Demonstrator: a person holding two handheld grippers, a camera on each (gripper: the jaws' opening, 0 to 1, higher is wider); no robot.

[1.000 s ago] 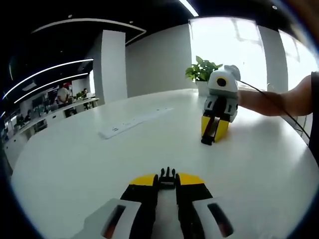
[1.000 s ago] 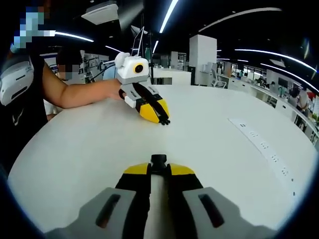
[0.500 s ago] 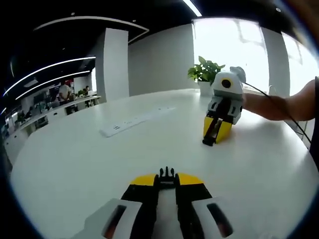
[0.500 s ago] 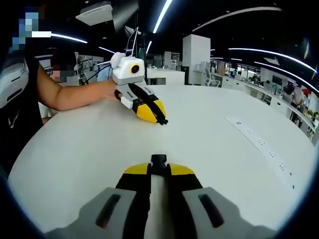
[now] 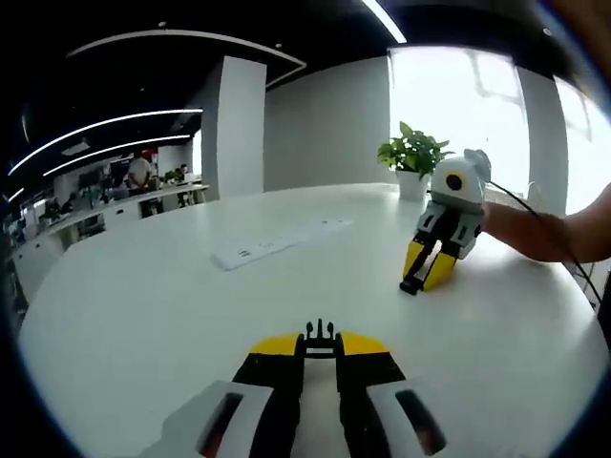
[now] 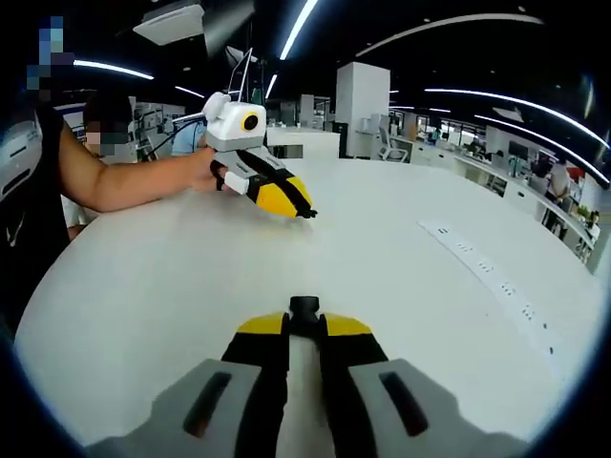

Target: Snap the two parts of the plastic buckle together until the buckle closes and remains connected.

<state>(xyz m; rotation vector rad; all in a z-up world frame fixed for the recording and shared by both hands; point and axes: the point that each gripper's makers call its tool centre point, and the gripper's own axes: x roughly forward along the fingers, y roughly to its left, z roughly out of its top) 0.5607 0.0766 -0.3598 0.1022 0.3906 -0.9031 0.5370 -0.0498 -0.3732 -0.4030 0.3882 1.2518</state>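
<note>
**Both tongs drift apart across the white surface, each holding its half of the buckle**

Left gripper view: since a second ago the other tongs have slid further right and look smaller, and the plant and power strip have shifted right with them, so much of that is the camera turning. The left tongs (image 5: 320,345) are closed on the pronged buckle half (image 5: 320,334), whose black prongs stick out past the yellow tips, long axis running straight ahead along the jaws. Across the surface (image 5: 143,324) the right tongs (image 5: 413,284) rest tip-down, tilted, held by a person's hand (image 5: 506,227). A white power strip (image 5: 277,243) lies flat; a potted plant (image 5: 413,157) stands by the bright window (a white pillar rises behind).

Right gripper view: the right tongs (image 6: 305,315) are closed on the socket buckle half (image 6: 305,306), a blunt black end pointing forward. The left tongs (image 6: 307,214) lie further off, tips on the surface, angled rightward. The open office stretches behind under ceiling light strips.
</note>
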